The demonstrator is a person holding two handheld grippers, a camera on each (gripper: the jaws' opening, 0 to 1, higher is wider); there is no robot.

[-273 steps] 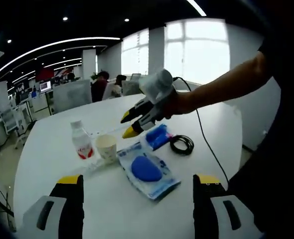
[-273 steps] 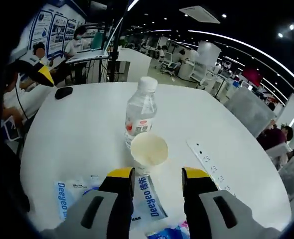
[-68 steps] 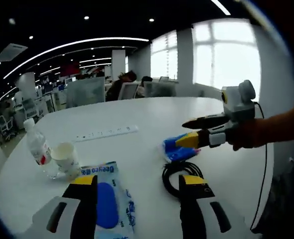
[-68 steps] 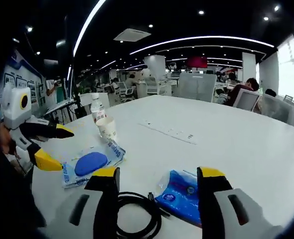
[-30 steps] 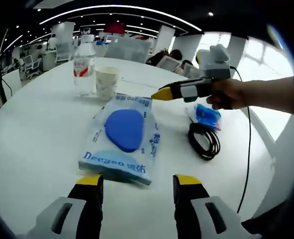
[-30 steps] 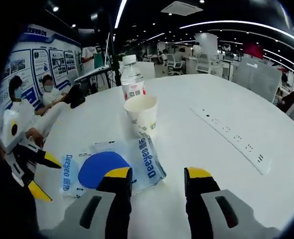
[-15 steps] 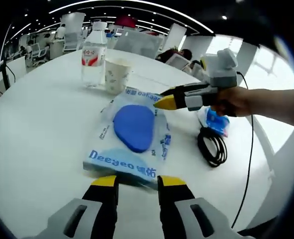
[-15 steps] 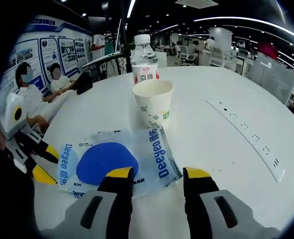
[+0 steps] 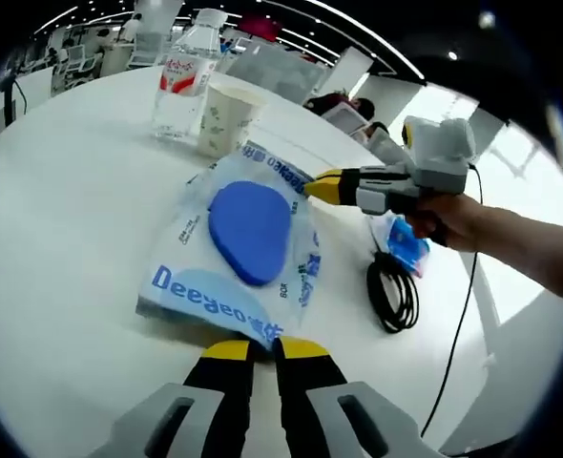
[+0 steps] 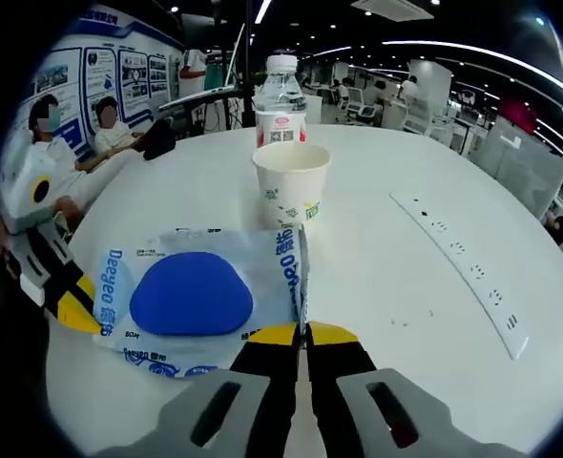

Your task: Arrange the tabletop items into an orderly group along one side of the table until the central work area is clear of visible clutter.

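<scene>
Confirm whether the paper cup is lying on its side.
No: in the right gripper view the paper cup stands upright, open mouth up, in front of the water bottle.

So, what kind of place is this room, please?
Most likely an open-plan office: a big white table with a built-in socket strip, rows of desks and chairs behind, and wall posters beside seated people.

White round table (image 9: 62, 219) under everything. The packet (image 9: 239, 253) is clear plastic with a solid blue pad inside and blue lettering along its edges. Pale paper cup (image 10: 291, 186) carries small green marks; the clear bottle (image 10: 281, 100) wears a red-and-white label and white cap. Black coiled cable (image 9: 393, 291), blue pouch (image 9: 407, 244), white power strip (image 10: 458, 269). Yellow-tipped grey left gripper (image 9: 254, 350) and right gripper (image 10: 302, 335).
</scene>
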